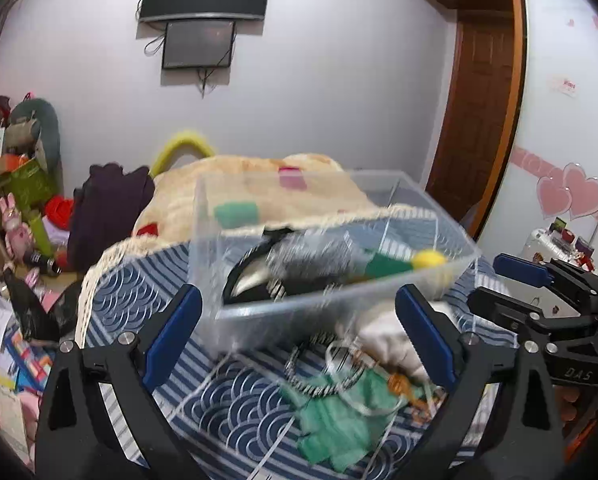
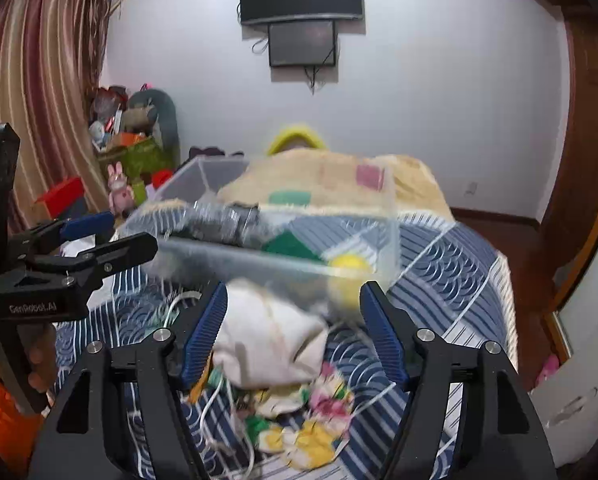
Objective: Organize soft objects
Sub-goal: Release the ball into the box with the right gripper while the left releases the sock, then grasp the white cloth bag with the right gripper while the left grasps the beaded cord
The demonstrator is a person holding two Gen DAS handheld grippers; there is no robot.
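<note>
Soft objects lie in two places: some already sit in the clear plastic bin (image 1: pixel 331 248), others are heaped on the bed (image 1: pixel 147 312) in front of it.

Left wrist view: the left gripper (image 1: pixel 299 328) has its jaws spread wide, grasping nothing, aimed at the bin's near wall. Below lie a green cloth (image 1: pixel 339 420), a striped cord (image 1: pixel 319 376) and a white cloth bundle (image 1: pixel 387 344). The right gripper (image 1: pixel 511 284) shows at the right edge.

Right wrist view: its jaws are likewise released and empty, framing the white cloth bundle (image 2: pixel 271 344), with a floral cloth (image 2: pixel 319 412) just beneath. A yellow ball (image 2: pixel 349 266) rests inside the bin (image 2: pixel 259 256).

The step appears to be reaching for the next loose piece. The next move likely calls for lowering onto the bundle, clenching on a thick fold, then lifting clear of the tangled cords.
</note>
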